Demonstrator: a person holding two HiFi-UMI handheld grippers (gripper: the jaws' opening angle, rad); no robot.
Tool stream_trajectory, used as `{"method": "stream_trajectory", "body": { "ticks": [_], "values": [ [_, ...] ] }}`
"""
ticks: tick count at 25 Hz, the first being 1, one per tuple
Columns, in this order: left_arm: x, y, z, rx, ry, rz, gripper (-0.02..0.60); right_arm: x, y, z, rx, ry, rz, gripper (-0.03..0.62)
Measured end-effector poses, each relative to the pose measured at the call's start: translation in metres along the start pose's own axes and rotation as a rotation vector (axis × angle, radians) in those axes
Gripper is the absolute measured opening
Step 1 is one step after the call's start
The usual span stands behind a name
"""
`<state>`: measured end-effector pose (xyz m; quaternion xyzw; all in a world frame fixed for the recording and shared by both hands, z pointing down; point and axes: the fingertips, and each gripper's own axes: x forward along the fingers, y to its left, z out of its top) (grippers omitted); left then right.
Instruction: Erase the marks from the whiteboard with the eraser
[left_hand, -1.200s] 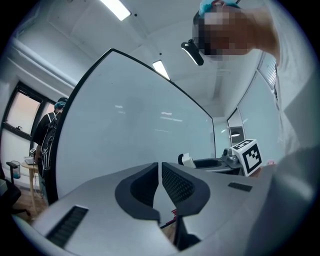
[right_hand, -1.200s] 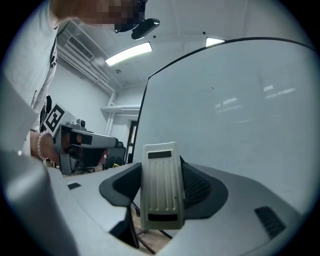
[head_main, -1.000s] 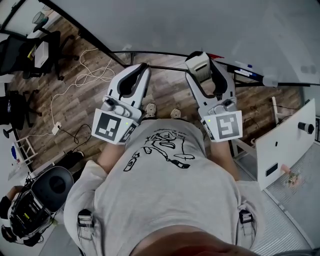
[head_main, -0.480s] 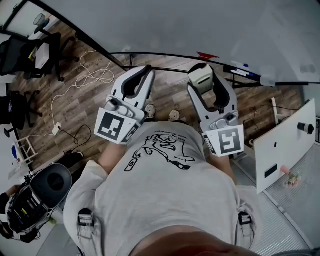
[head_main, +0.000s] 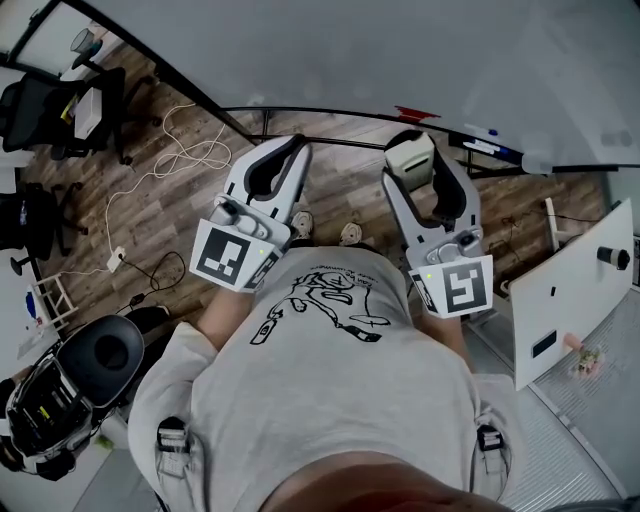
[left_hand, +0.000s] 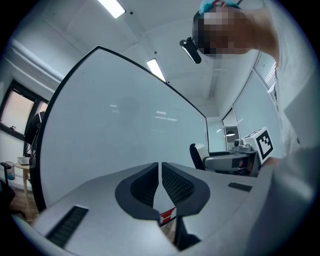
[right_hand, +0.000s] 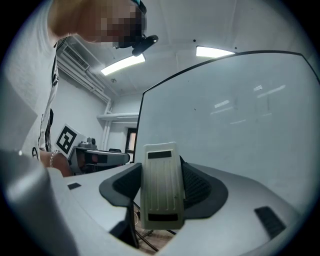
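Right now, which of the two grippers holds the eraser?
The right gripper: the pale eraser is clamped between its fingers, while the left gripper has its fingers shut together on nothing.

One whiteboard (head_main: 400, 50) stands ahead, and everything else is counted from it. Two grippers face it: the left gripper (head_main: 293, 146) and the right gripper (head_main: 418, 148), each carrying one marker cube, so two cubes. There is one eraser (head_main: 409, 158), just in front of the whiteboard's lower edge. One person stands before the board, with two shoes (head_main: 300, 218) showing on the floor below it. Left of the whiteboard there are two dark office chairs (head_main: 30, 100), one white cable (head_main: 180, 150) and one round black object (head_main: 105, 355). Some pens (head_main: 482, 140) lie at the board's lower right; their number cannot be told. Two ceiling light strips (left_hand: 112, 7) show above the board.
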<state>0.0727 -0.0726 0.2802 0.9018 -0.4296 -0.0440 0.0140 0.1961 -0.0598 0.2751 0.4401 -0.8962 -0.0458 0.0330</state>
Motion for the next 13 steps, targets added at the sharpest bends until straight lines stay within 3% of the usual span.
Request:
{"method": "stream_trajectory", "body": {
  "ticks": [13],
  "values": [
    [-0.0032,0.0012,0.0057,0.010,-0.001,-0.005,0.035,0.0011,0.0049,0.0073,-0.007,-0.011,0.014,0.261]
  ]
}}
